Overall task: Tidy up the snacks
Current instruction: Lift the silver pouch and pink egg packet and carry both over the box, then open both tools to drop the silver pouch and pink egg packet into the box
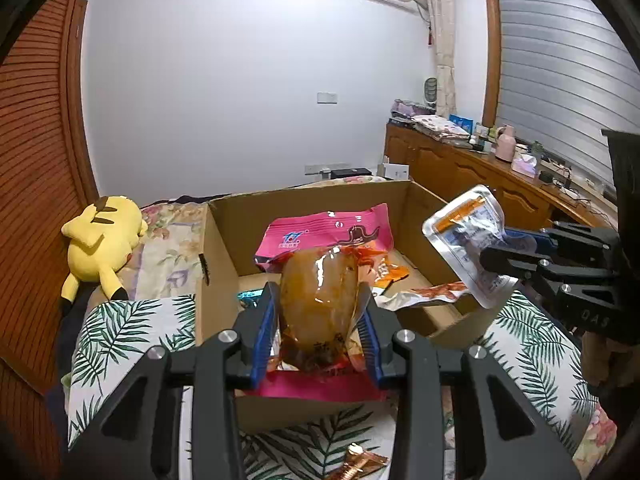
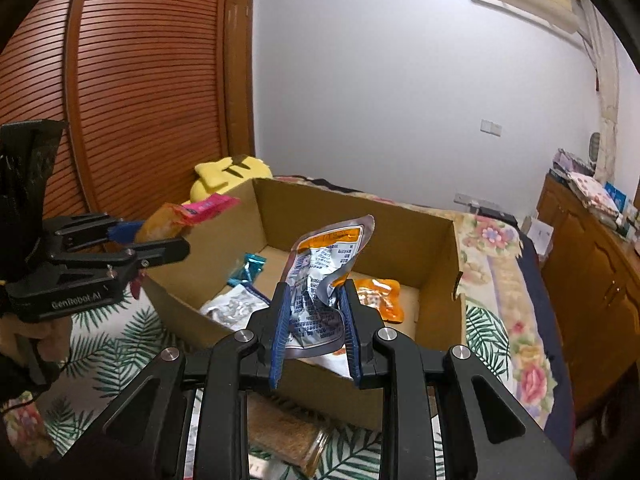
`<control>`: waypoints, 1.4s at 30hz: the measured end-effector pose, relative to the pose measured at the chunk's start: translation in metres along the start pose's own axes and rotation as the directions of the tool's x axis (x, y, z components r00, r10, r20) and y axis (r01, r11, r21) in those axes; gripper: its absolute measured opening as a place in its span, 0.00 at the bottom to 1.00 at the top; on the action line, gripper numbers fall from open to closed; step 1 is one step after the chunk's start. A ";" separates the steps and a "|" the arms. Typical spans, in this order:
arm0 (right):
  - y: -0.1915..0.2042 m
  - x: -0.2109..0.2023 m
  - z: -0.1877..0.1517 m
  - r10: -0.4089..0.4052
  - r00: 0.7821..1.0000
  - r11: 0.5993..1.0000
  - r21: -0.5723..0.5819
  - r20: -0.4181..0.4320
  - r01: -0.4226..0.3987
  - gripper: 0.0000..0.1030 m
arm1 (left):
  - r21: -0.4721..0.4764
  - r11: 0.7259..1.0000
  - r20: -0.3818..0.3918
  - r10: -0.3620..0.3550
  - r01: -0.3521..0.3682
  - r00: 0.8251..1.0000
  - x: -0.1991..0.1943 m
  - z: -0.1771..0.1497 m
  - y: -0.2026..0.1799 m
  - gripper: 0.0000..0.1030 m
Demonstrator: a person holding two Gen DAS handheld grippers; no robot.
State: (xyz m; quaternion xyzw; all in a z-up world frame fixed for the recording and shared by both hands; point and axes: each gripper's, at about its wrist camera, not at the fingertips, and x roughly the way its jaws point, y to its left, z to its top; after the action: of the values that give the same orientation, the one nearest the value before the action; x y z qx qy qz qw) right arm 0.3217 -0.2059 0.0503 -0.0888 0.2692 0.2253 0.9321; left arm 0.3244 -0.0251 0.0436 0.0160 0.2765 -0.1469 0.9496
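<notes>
Over the box [image 1: 224, 240], left gripper [image 1: 318, 300] pinches a brown pouch [image 1: 316, 300], right gripper [image 2: 314, 304] at 3 o'clock clamps a silver packet [image 2: 320, 276], ready for dropping in.

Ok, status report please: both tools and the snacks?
Left tool shut on brown snack pouch. Right tool shut on silver packet. Both above cardboard box. Nothing blocks.

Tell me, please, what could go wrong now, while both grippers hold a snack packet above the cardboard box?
1. The left gripper pinches a bulging, glossy brown packet; it may slip out or be squashed.
2. The right gripper holds the silver packet above the near wall of the cardboard box; released there, it might land outside.
3. The two grippers are close together and could bump.
</notes>
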 end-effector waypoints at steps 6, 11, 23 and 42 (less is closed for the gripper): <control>-0.008 0.014 -0.002 -0.007 1.000 1.000 0.022 -0.019 0.008 0.22 | 0.003 1.000 -0.021 0.008 -0.008 1.000 0.010 0.000 0.000 0.36; -0.010 0.024 -0.003 -0.011 0.999 0.999 0.032 -0.037 0.013 0.22 | 0.002 1.000 -0.024 0.010 -0.010 1.000 0.015 0.001 -0.006 0.36; -0.013 0.040 -0.005 -0.015 0.998 0.999 0.042 -0.066 0.018 0.22 | 0.006 1.000 -0.041 0.004 -0.003 0.999 0.032 0.008 -0.011 0.36; -0.014 0.040 -0.010 0.029 0.997 0.994 0.106 -0.077 -0.020 0.26 | -0.035 0.999 -0.073 0.004 -0.006 0.997 0.035 -0.002 -0.005 0.53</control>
State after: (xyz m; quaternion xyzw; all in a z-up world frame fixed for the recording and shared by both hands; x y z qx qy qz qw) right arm 0.3537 -0.2064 0.0204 -0.0452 0.3181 0.2185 0.9214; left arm 0.3498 -0.0391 0.0241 0.0051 0.3133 -0.1389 0.9394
